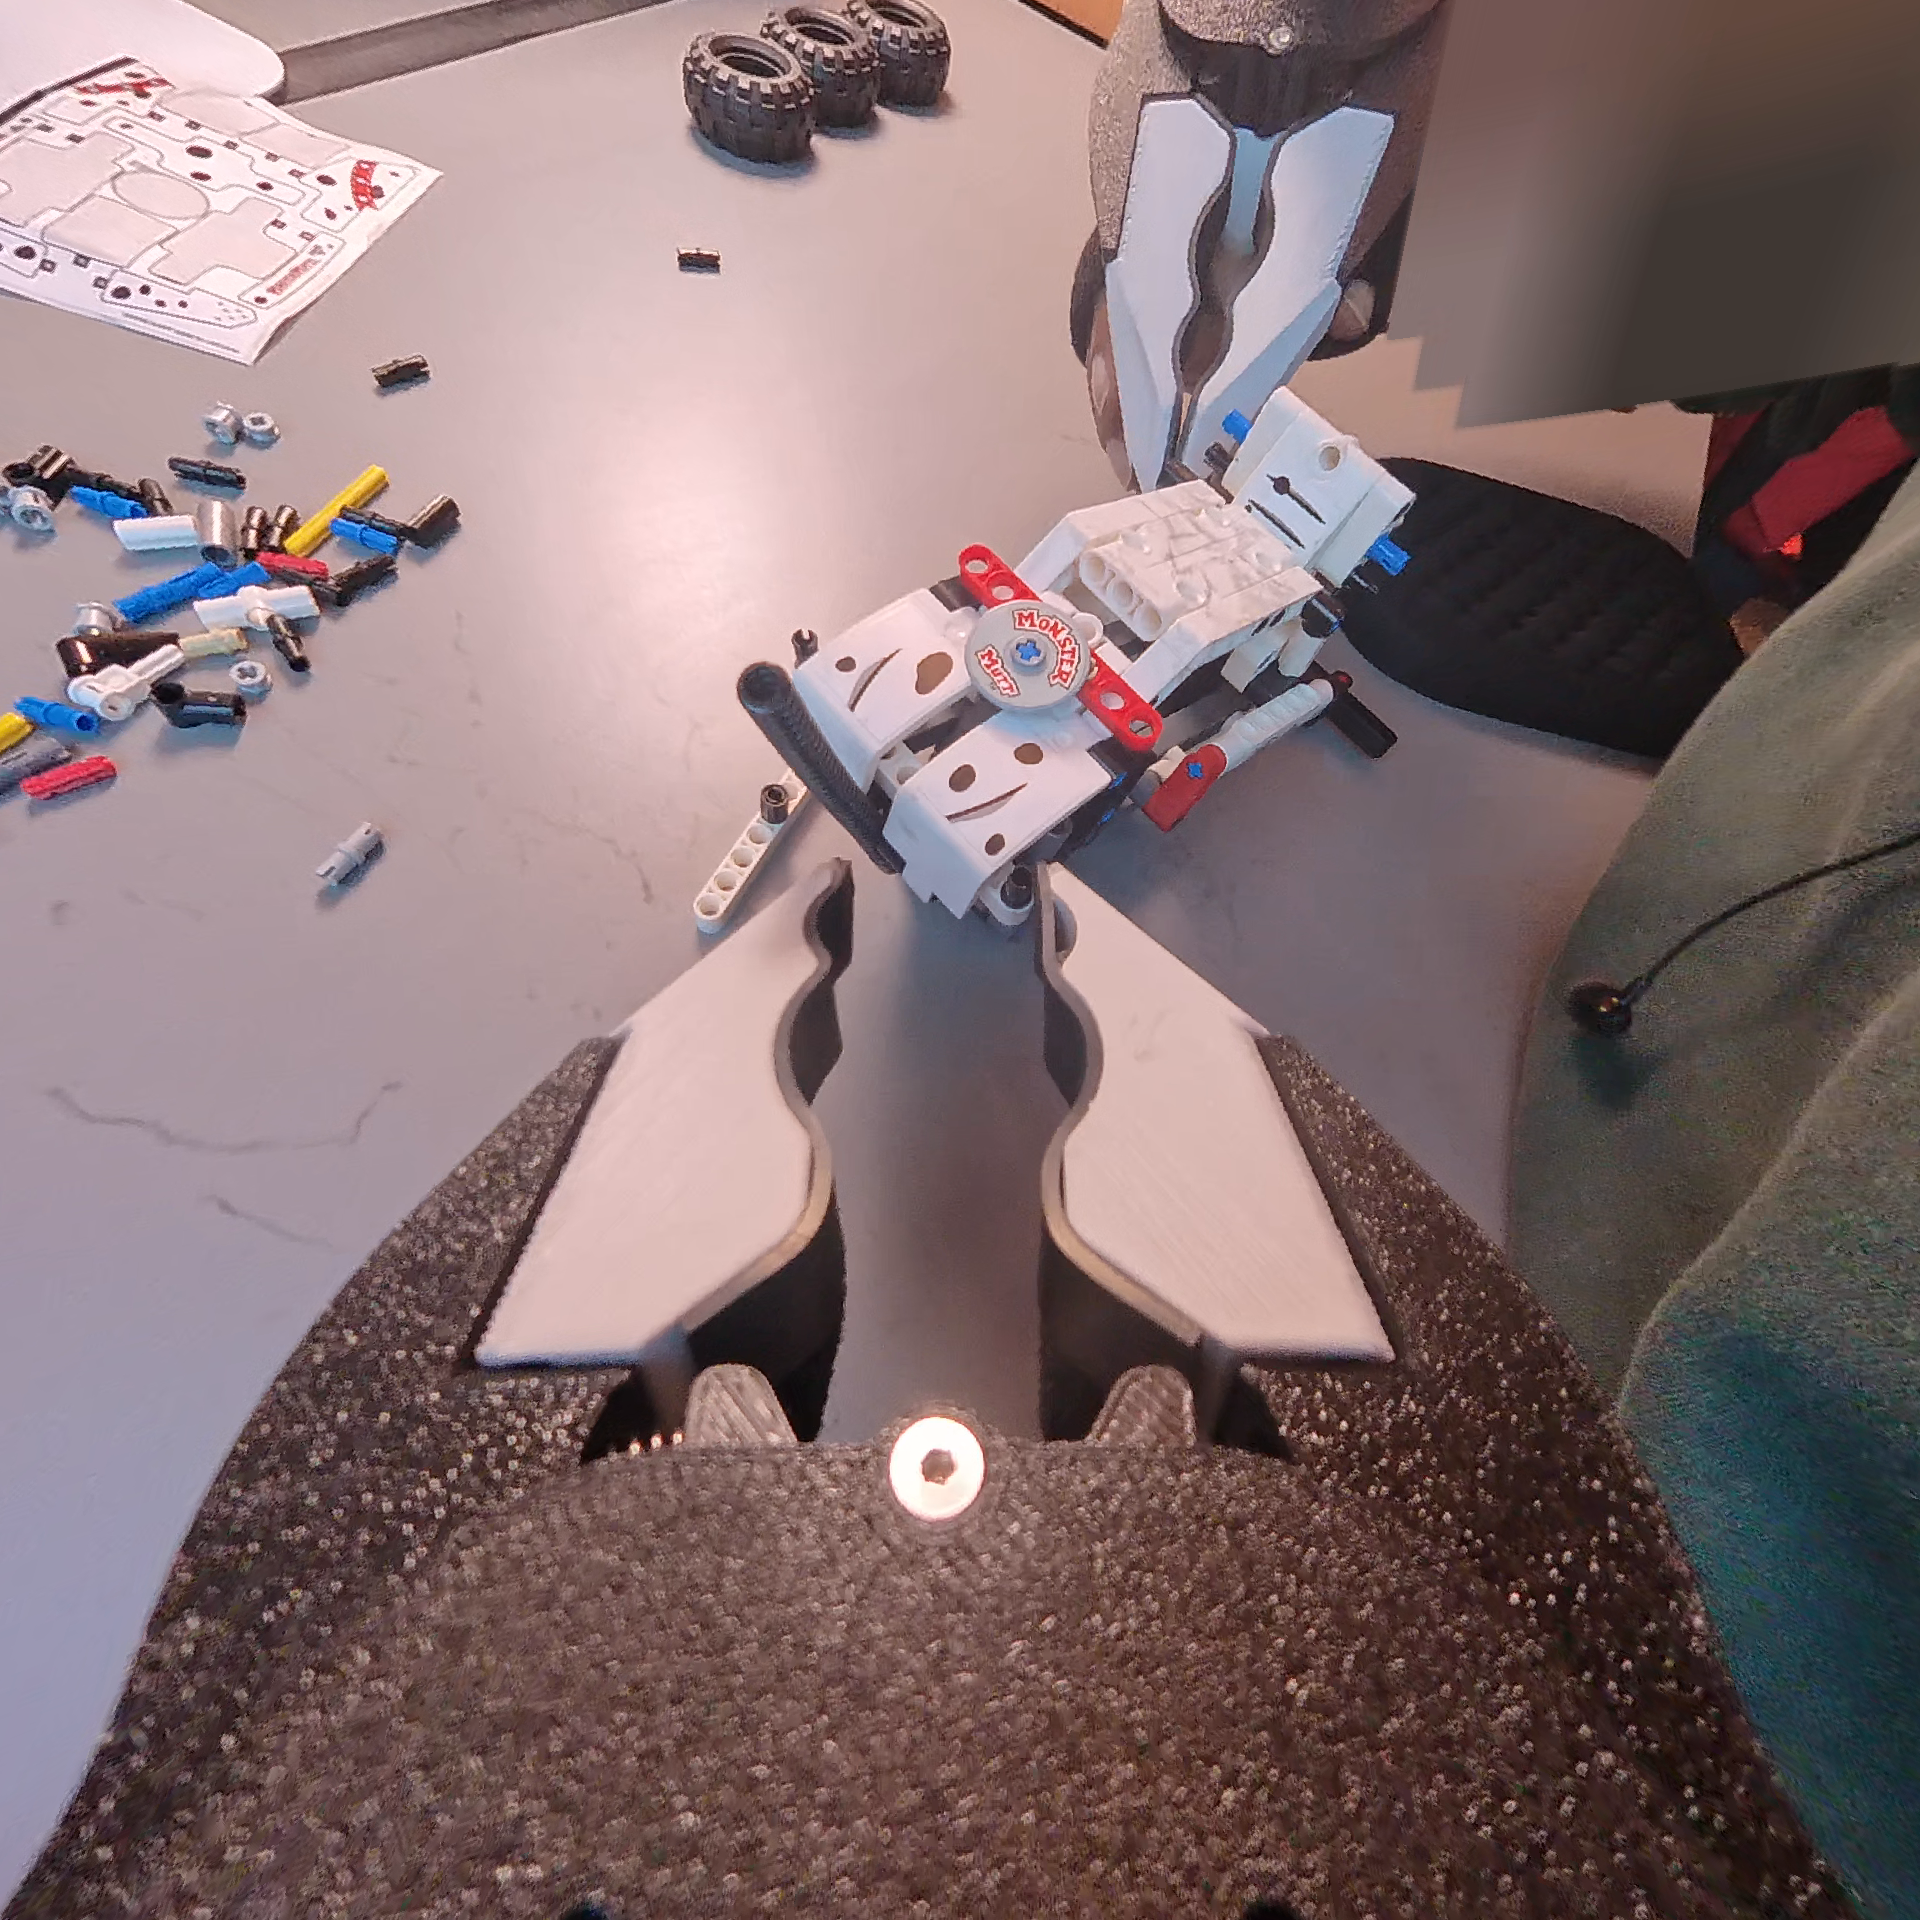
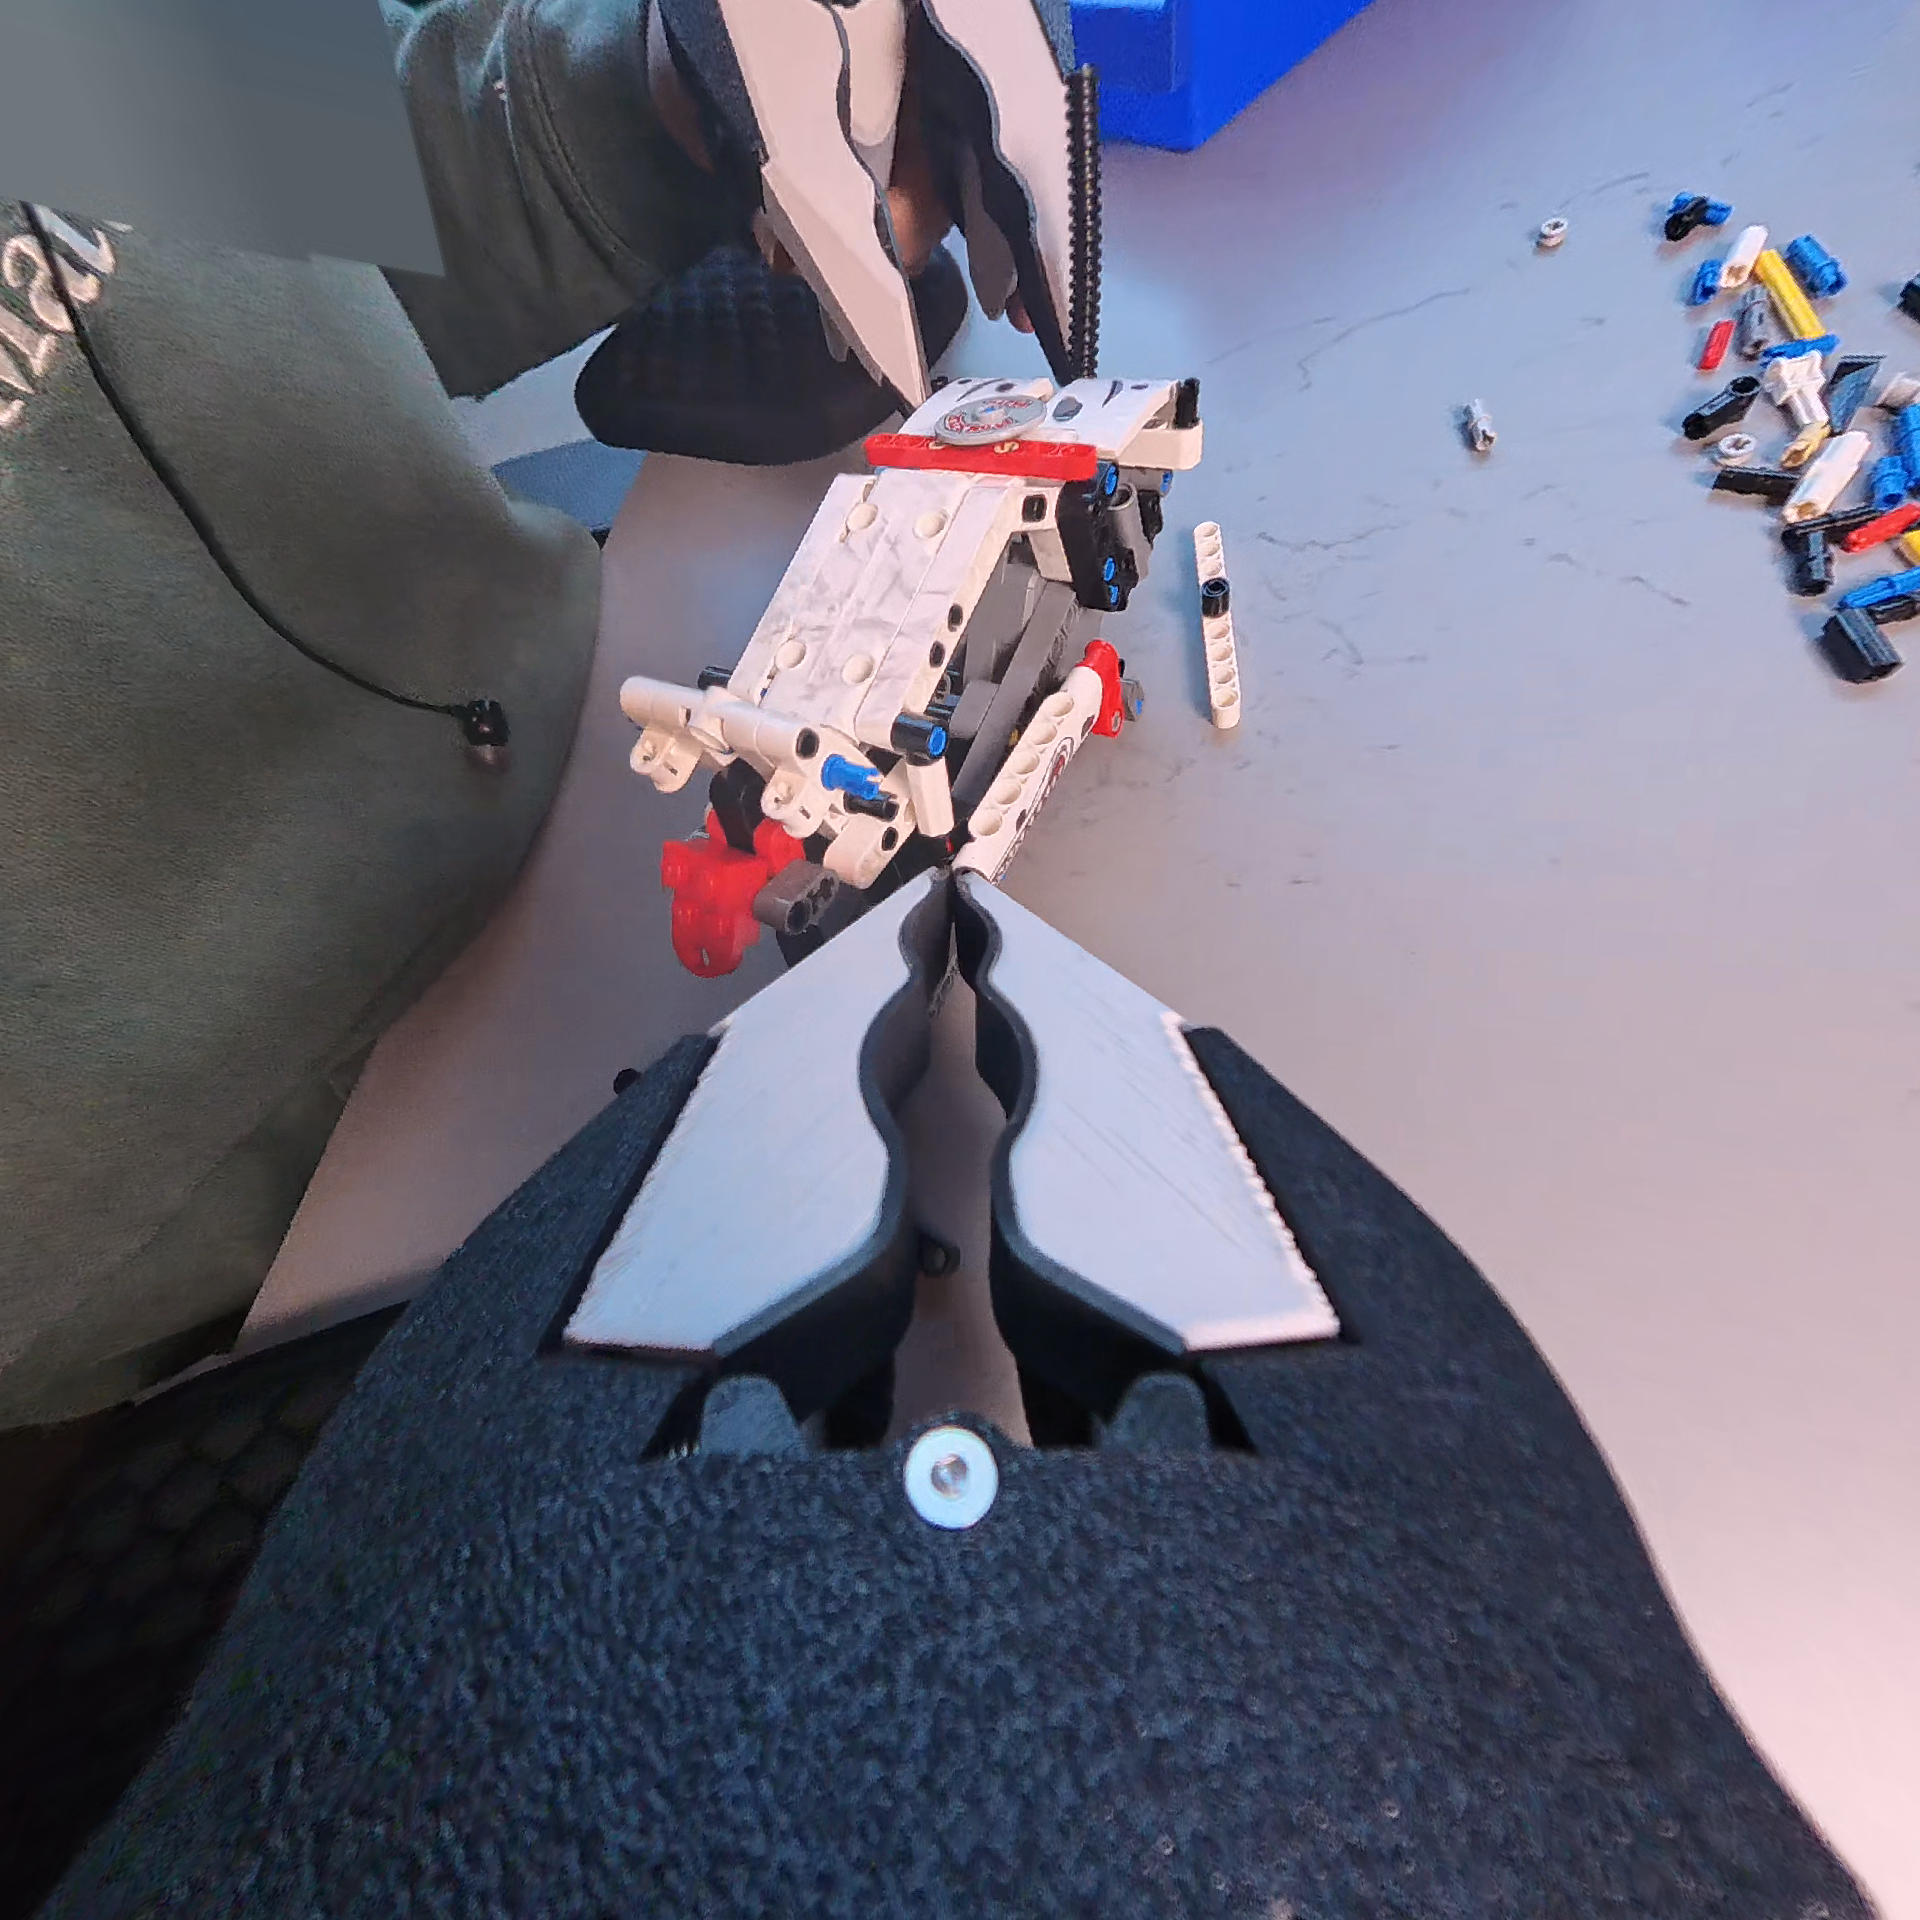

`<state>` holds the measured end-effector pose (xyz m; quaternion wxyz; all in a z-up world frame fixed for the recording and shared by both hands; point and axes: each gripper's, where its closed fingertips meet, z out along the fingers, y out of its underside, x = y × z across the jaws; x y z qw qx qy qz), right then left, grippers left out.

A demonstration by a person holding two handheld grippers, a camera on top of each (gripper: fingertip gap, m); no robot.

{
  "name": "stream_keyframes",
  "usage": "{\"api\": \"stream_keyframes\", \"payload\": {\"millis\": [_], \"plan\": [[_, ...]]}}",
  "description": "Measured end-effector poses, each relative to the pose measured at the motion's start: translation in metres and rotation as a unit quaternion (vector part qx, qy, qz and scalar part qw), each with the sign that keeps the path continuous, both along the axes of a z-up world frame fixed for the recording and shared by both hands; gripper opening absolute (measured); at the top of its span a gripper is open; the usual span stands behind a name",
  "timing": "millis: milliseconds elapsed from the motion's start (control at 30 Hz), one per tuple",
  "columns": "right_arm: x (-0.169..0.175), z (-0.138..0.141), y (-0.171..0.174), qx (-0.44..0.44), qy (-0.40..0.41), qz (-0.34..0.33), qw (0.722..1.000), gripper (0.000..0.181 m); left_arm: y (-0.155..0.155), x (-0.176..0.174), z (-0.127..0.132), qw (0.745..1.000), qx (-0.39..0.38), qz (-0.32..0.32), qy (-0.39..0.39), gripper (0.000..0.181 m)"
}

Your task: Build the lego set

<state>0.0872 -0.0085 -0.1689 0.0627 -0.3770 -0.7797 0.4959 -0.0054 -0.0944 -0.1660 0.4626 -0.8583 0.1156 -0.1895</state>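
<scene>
Surface: grey table [image 1: 520, 1039] with loose pieces [image 1: 197, 582], three tyres [image 1: 821, 78] and a sticker sheet [image 1: 177, 208].
Model: white lego truck [image 1: 1091, 665], mid-table, near the person's green sleeve [image 2: 208, 727].
Left gripper [image 1: 945, 883]: fingers spread, tips at the truck's near end.
Right gripper [image 2: 951, 878]: fingers pressed together at the truck's far end; whether they pinch a part cannot be told.
Beam: white, [image 2: 1216, 623] beside the truck.

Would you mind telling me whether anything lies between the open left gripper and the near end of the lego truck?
Nothing visible does. The left gripper is open with its fingers right at the near end of the truck. The loose white beam lies just left of the gap, not in it.
</scene>
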Motion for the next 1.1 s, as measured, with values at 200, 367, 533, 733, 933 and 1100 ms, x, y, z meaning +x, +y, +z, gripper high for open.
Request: {"api": "stream_keyframes", "payload": {"millis": [200,367,533,733,933,1100], "plan": [[0.0017,-0.0005,0.0009,-0.020,0.019,0.006,1.000,0.000,0.0034,0.0036,-0.0050,1.000,-0.010,-0.024,-0.006,0.034],[0.0019,-0.0003,0.0006,-0.032,0.026,0.015,0.999,0.000,0.0046,0.0038,-0.0055,0.999,-0.010,-0.029,-0.013,0.035],[0.0028,-0.0004,-0.0012,-0.048,0.024,0.020,0.998,0.000,0.0052,0.0043,-0.0045,0.999,-0.004,-0.034,-0.014,0.029],[0.0047,-0.0015,-0.0017,-0.050,0.022,0.021,0.998,0.000,0.0066,0.0049,-0.0037,0.999,0.000,-0.037,-0.012,0.025],[0.0067,-0.0035,-0.0013,-0.046,0.020,0.021,0.999,0.000,0.0070,0.0048,-0.0036,0.999,0.001,-0.035,-0.013,0.025],[0.0069,-0.0032,-0.0019,-0.044,0.020,0.022,0.999,0.000,0.0074,0.0046,-0.0036,0.999,0.002,-0.035,-0.009,0.025]]}}
